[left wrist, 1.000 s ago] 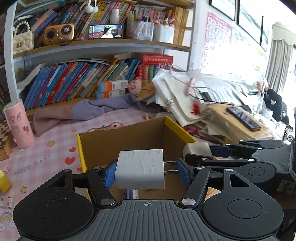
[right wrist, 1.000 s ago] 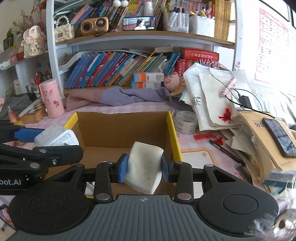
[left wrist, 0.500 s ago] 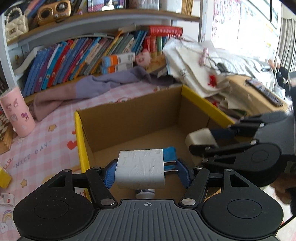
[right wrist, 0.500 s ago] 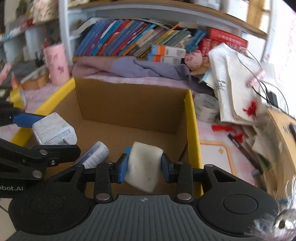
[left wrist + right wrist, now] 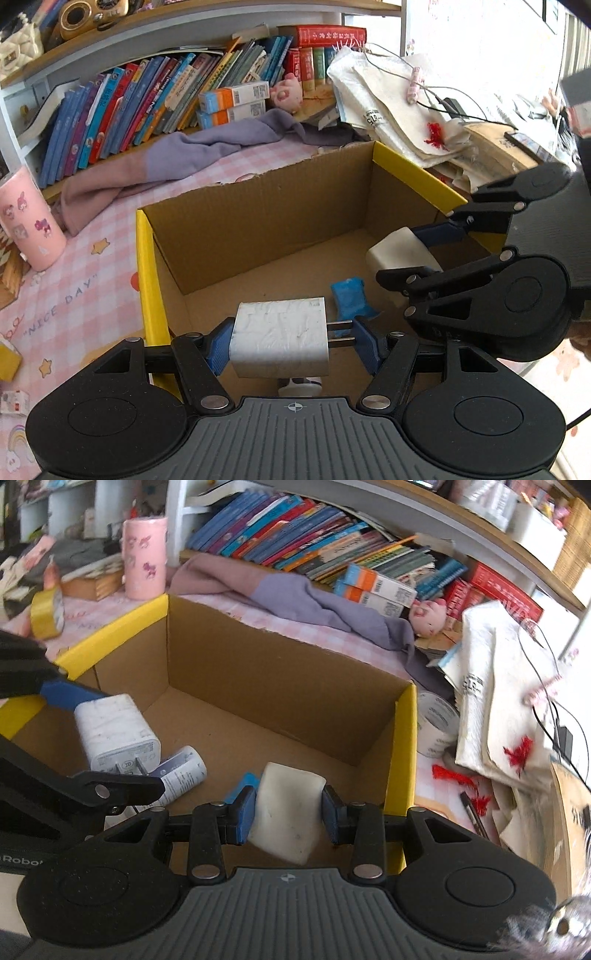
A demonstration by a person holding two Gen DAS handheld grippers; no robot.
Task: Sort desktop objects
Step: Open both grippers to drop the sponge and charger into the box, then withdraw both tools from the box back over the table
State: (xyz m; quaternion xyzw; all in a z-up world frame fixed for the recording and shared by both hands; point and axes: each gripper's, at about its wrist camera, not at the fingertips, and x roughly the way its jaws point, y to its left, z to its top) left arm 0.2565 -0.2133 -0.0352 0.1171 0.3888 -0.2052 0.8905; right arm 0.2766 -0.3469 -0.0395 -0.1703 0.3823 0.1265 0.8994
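Note:
An open cardboard box (image 5: 258,225) with yellow-taped rims sits on the pink desk mat; it also shows in the right wrist view (image 5: 280,675). My left gripper (image 5: 291,341) is shut on a white plug charger (image 5: 279,341) held over the box's near left; the charger also shows in the right wrist view (image 5: 116,731). My right gripper (image 5: 288,812) is shut on a white eraser (image 5: 286,810) over the box's right side, and the eraser shows in the left wrist view (image 5: 400,251). A blue packet (image 5: 351,297) and a white tube (image 5: 181,771) lie on the box floor.
A pink cup (image 5: 26,218) and yellow tape roll (image 5: 46,613) stand left of the box. A purple cloth (image 5: 295,594) and bookshelf lie behind. A tape roll (image 5: 437,723), white bags (image 5: 495,686) and papers crowd the right.
Both grippers have moved forward and tilted down over the box, still holding the charger and the eraser. The box floor with the blue packet and tube has come into view.

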